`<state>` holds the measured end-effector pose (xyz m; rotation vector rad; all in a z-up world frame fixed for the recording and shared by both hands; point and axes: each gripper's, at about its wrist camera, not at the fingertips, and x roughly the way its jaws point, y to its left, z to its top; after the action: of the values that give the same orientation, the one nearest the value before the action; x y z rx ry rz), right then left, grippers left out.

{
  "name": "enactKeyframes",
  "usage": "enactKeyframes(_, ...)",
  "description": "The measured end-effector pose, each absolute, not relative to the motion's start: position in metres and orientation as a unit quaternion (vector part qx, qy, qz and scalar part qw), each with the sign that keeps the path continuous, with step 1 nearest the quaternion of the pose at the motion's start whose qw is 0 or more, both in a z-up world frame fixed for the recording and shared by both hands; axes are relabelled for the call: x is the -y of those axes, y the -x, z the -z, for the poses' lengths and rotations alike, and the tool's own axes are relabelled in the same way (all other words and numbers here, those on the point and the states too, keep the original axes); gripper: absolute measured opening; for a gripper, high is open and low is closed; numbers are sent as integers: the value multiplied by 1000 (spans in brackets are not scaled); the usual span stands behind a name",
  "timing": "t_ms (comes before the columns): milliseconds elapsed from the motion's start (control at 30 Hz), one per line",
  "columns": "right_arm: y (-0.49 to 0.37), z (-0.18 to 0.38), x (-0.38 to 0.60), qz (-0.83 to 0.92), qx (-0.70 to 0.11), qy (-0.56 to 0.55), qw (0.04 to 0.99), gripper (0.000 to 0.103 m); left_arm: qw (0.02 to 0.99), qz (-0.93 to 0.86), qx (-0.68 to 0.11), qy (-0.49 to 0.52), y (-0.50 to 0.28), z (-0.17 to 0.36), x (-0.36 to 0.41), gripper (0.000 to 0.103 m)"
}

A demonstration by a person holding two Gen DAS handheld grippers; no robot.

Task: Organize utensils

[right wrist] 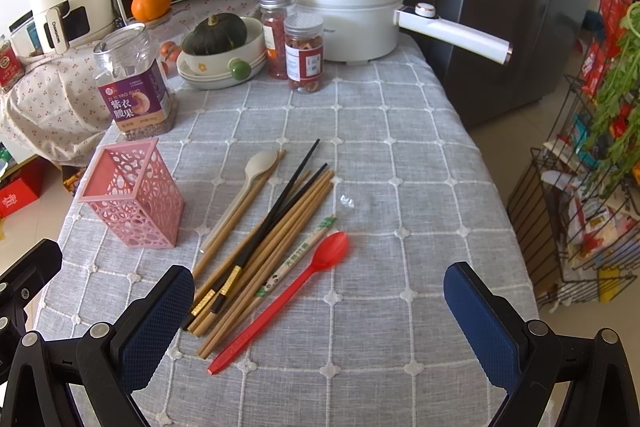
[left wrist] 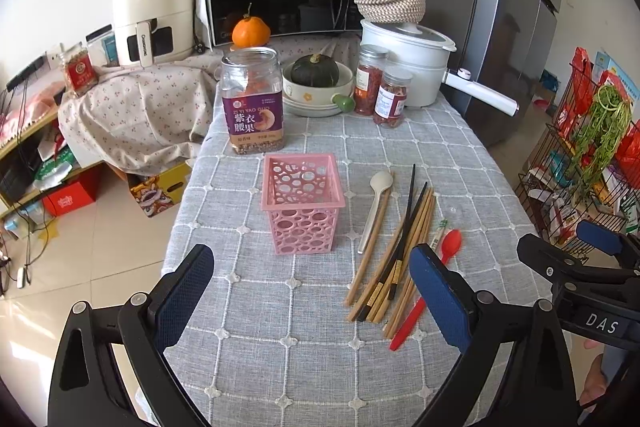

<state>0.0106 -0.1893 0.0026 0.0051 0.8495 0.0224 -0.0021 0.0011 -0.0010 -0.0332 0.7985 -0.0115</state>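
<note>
Both hand-held grippers, left (left wrist: 312,303) and right (right wrist: 320,323), hover open; the right should probably pinch the red plastic spoon (right wrist: 288,291) mid-handle, near the surface's front edge.

"changhong" on air fryer (left wrist: 150,13), "zi yi yao guo" on nut jar (left wrist: 252,99), "das" on right claw (left wrist: 592,255)

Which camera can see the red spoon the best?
The right wrist view: the whole red spoon lies clear on the tablecloth. In the left wrist view, a finger of the left tool hides the middle of the red spoon.
</note>
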Motion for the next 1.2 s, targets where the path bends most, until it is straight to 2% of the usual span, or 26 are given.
enactKeyframes(1200, -13, -1, 188, -13, -419, -7, 908, 102, 921, 5, -390, 19, 2, 1, -2, 100)
